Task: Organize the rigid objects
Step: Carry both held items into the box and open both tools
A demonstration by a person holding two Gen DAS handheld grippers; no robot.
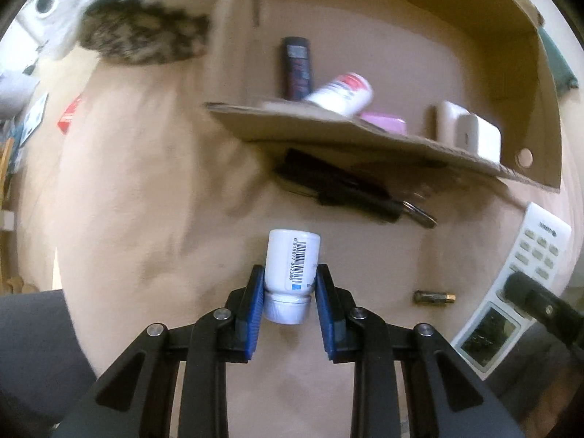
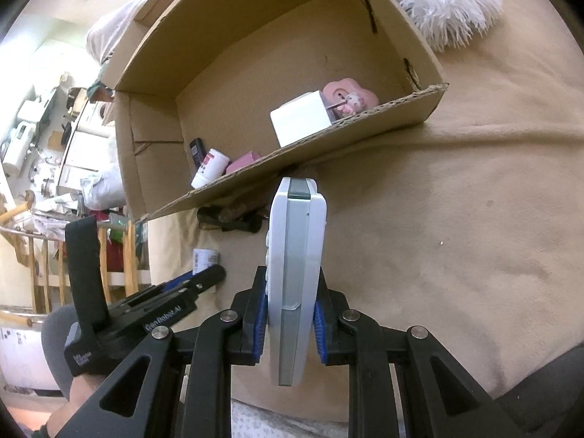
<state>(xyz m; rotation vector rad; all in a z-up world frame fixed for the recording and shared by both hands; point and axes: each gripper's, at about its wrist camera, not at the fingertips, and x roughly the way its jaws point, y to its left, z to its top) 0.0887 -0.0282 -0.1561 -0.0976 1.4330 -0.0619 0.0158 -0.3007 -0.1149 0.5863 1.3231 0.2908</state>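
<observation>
My left gripper (image 1: 290, 284) is shut on a small white bottle (image 1: 292, 262) with a barcode, cap toward me, held above the tan blanket. My right gripper (image 2: 290, 292) is shut on a white remote control (image 2: 296, 255), held on its edge; the remote also shows at the right of the left wrist view (image 1: 518, 277). An open cardboard box (image 1: 365, 135) lies ahead of both grippers. Inside it are a dark phone (image 1: 297, 67), a red and white bottle (image 1: 343, 93), a pink case (image 1: 387, 122) and a white cube (image 2: 301, 122).
A black folding tool with a key ring (image 1: 350, 189) lies just outside the box's near flap. A battery (image 1: 434, 296) lies on the blanket (image 2: 456, 219) to the right. A fluffy white and dark rug (image 1: 138, 33) sits at the far left.
</observation>
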